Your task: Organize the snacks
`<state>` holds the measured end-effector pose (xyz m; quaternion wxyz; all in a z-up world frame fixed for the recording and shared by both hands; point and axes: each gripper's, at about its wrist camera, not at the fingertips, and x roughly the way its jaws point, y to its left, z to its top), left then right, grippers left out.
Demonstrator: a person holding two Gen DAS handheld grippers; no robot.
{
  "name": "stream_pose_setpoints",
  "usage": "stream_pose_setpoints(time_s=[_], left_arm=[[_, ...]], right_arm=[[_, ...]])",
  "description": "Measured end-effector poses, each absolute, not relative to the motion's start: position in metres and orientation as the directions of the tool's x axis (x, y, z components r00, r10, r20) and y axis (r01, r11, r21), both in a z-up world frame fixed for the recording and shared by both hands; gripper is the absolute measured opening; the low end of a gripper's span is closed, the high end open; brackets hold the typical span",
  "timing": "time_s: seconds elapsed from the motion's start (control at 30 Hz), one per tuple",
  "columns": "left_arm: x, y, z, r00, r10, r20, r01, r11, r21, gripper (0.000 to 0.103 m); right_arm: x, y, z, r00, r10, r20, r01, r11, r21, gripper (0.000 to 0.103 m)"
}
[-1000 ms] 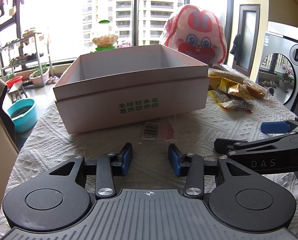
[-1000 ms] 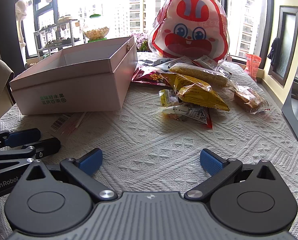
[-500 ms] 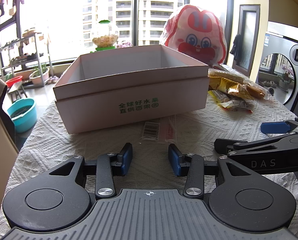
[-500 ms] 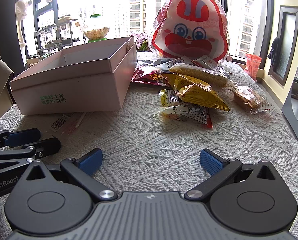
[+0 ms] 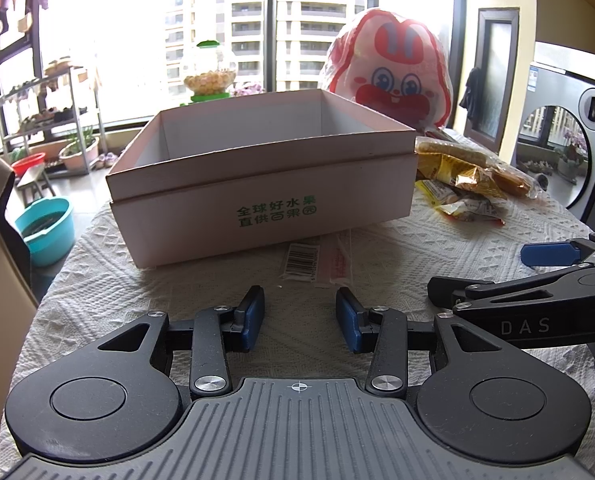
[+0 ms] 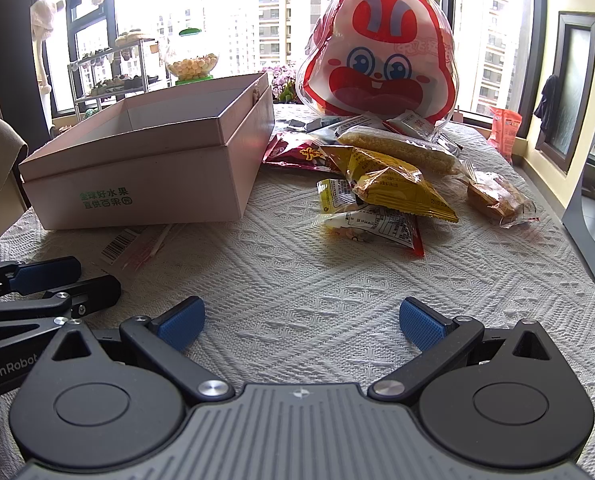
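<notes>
Fingers (image 6: 421, 323) apart, box (image 6: 145, 172) beside snacks (image 6: 385, 192)

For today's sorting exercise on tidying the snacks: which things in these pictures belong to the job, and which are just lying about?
Belong to the job:
pink box, open on top
yellow packet
long rice bar
red packet
wrapped cake
rabbit bag
left gripper and right gripper, both open

Just lying about:
barcode wrapper
candy jar
teal basin
shelf rack

Open pink box (image 6: 145, 168), snack packets (image 6: 385, 192) heaped just right
</notes>
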<state>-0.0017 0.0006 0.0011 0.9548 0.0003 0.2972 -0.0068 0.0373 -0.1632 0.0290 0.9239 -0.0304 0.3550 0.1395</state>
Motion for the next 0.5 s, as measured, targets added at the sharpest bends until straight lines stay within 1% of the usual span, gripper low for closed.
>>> stream_pose_setpoints(time_s=[0.5], left_arm=[[-0.0011,0.0001,0.0005,0.824,-0.011,-0.567,0.011,1.000,-0.002,0.046]], right_arm=[[0.0382,-0.1639,0.0288,0.709,0.238,-0.664,-0.279,0.959,0.045,0.103]])
